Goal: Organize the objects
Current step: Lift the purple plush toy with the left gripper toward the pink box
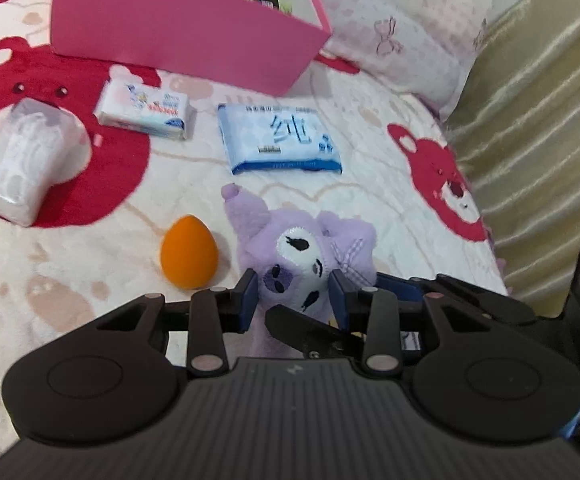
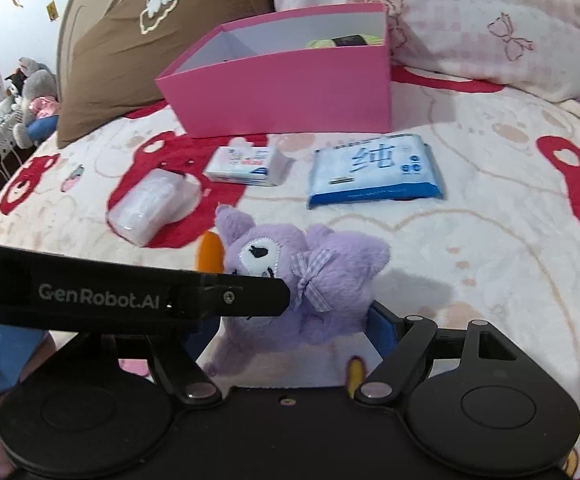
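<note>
I am holding both grippers angled down over the bed, side by side, with the purple plush toy (image 1: 302,264) caught between them. Starting on the left, my left gripper (image 1: 293,294) is pointing down at the blanket (image 1: 370,208), and its blue pads are pressing in on the toy's face from either side, so it is clamped on the toy. In the right wrist view that gripper's black finger, printed "GenRobot.AI", is crossing in front of the toy's face. My right gripper (image 2: 290,332) is sitting just to the right of it, tilted down the same way; its jaws are standing wide around the toy's body, the right blue pad is lying against the fur, but the left pad is hidden behind the other gripper, so I cannot tell whether it is truly gripping. The toy is lilac and fluffy, with a white stitched face patch, black embroidered eyes, a pointed ear and a checked lilac bow. An orange egg-shaped sponge (image 1: 189,254) is lying just left of it. Further back, from left to right, are lying a clear-wrapped white pack (image 1: 17,156), a small white tissue pack (image 1: 145,110) with red lettering too blurred to read, and a blue wipes pack (image 1: 281,140) bearing a large "纯". Behind them a pink box (image 1: 177,28) is standing open.
</note>
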Available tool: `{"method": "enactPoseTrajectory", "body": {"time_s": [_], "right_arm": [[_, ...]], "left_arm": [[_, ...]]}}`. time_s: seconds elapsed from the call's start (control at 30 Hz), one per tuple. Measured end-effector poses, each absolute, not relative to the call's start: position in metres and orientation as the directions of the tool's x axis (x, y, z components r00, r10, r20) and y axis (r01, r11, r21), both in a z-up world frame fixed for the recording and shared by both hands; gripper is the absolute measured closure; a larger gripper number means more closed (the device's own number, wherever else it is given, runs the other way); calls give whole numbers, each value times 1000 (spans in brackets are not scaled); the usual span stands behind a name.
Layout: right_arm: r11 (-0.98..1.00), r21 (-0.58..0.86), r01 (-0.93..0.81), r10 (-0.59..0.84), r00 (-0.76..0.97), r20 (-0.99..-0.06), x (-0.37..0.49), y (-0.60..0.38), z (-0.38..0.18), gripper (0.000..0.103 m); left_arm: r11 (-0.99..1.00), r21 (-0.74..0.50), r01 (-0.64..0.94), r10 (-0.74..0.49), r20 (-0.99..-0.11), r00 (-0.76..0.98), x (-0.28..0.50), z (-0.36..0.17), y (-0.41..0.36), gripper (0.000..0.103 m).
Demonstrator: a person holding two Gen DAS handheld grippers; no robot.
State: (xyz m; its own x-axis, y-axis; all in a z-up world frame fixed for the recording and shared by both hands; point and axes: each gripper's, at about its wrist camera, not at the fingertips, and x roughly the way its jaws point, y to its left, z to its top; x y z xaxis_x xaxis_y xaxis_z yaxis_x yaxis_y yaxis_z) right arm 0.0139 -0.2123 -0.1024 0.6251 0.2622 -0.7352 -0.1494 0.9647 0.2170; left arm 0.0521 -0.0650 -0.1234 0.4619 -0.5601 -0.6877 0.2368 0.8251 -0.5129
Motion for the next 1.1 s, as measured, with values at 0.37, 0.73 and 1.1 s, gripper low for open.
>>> {"method": "enactPoseTrajectory", "body": {"time_s": [0.37,0.73,1.1], "right_arm": [[951,208,-229,308,635,-708,33,-175,-71,21],[921,191,-340,375,637,-674,50,-153,-23,26],[903,171,-394,411,677,-610,41,-148,9,27]], "left_arm": [[857,-442,264,-514,-699,498,65,-85,-22,68],[894,-359,269,-448,-709,545,62,-28,0,68],[895,-354,271,-445,-689,572,55,2,11,68]]}}
